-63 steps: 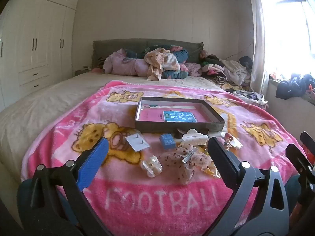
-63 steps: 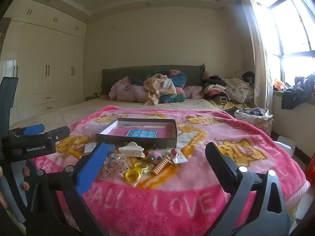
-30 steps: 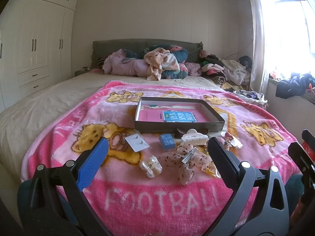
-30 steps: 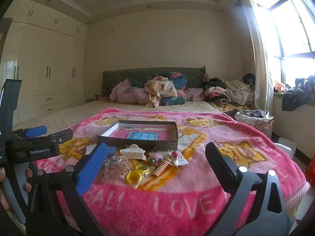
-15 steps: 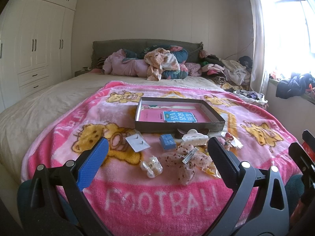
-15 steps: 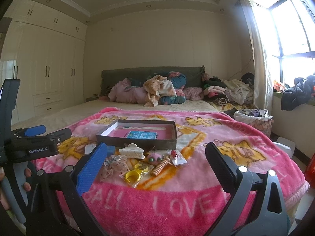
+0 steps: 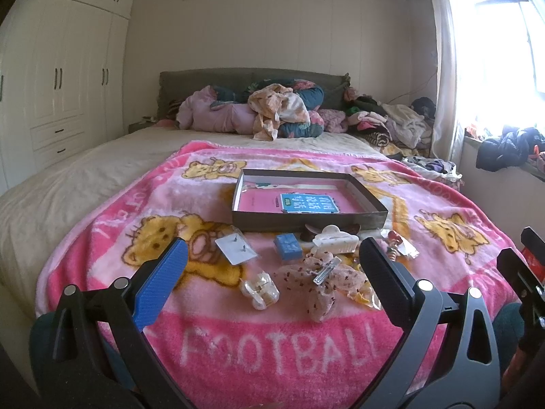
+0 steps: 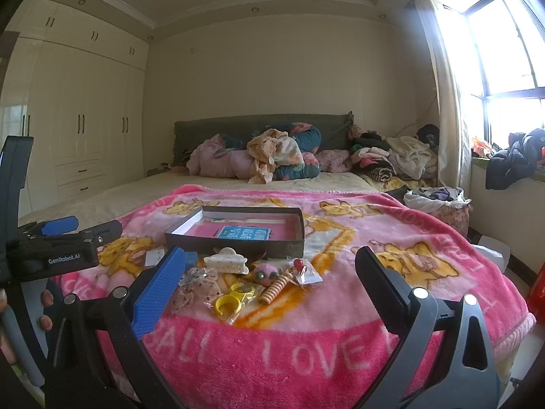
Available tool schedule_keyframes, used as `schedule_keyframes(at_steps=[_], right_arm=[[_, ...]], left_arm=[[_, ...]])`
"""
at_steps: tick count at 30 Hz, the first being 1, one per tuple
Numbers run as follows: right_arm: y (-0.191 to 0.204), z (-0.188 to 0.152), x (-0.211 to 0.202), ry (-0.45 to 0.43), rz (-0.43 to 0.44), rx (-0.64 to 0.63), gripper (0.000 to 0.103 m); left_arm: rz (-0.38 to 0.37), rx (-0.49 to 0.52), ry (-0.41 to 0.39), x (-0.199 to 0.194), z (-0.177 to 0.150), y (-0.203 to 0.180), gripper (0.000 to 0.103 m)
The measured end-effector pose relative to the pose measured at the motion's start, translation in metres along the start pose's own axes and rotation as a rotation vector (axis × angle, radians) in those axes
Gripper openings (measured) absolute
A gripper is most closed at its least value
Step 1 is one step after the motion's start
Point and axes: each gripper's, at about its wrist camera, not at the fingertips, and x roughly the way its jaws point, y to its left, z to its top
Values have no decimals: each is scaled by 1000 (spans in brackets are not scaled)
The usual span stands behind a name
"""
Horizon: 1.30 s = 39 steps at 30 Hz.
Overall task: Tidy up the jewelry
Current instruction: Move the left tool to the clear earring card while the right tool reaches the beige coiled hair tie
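A shallow dark box (image 7: 308, 220) (image 8: 238, 240) with a pink lining and a blue card lies on the pink blanket. In front of it lie loose pieces: an earring card (image 7: 235, 251), a small blue box (image 7: 287, 246), a white claw clip (image 7: 335, 242) (image 8: 227, 260), a clear clip (image 7: 260, 290), a dotted bow with a metal clip (image 7: 322, 281) (image 8: 197, 286), yellow rings (image 8: 235, 298) and a beaded piece (image 8: 276, 288). My left gripper (image 7: 272, 272) is open and empty, held short of the pile. My right gripper (image 8: 269, 276) is open and empty, to the right of the left one.
The pink cartoon blanket (image 7: 272, 337) covers the foot of a bed. Clothes and bedding (image 7: 272, 112) are piled at the headboard. White wardrobes (image 7: 61, 95) stand on the left. A window sill with dark clothes (image 8: 511, 160) and a full laundry basket (image 8: 439, 204) are on the right.
Both grippers stay open and almost still. The right wrist view has shifted slightly; nothing on the blanket has moved.
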Motion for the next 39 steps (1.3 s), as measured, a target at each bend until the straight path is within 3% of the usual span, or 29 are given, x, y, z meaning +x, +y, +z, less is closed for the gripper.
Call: schedule_keyframes(at_steps=[11, 20, 24, 31, 36, 39], right_arm=[[-4, 2, 9, 53, 13, 0, 97], [1, 11, 53, 154, 56, 6, 97], [3, 12, 81, 218, 61, 8, 97], [-5, 9, 104, 267, 22, 44, 97], [-25, 4, 117, 288, -60, 73, 97], [-40, -1, 121, 295, -109, 100, 97]], left_arm=[[-2, 3, 31, 7, 0, -6, 92], [36, -30, 145, 39, 4, 34, 92], [46, -13, 113, 47, 8, 47, 92], [22, -1, 125, 82, 26, 48, 92], [11, 35, 143, 113, 34, 30, 92], [-22, 52, 193, 136, 34, 20, 92]])
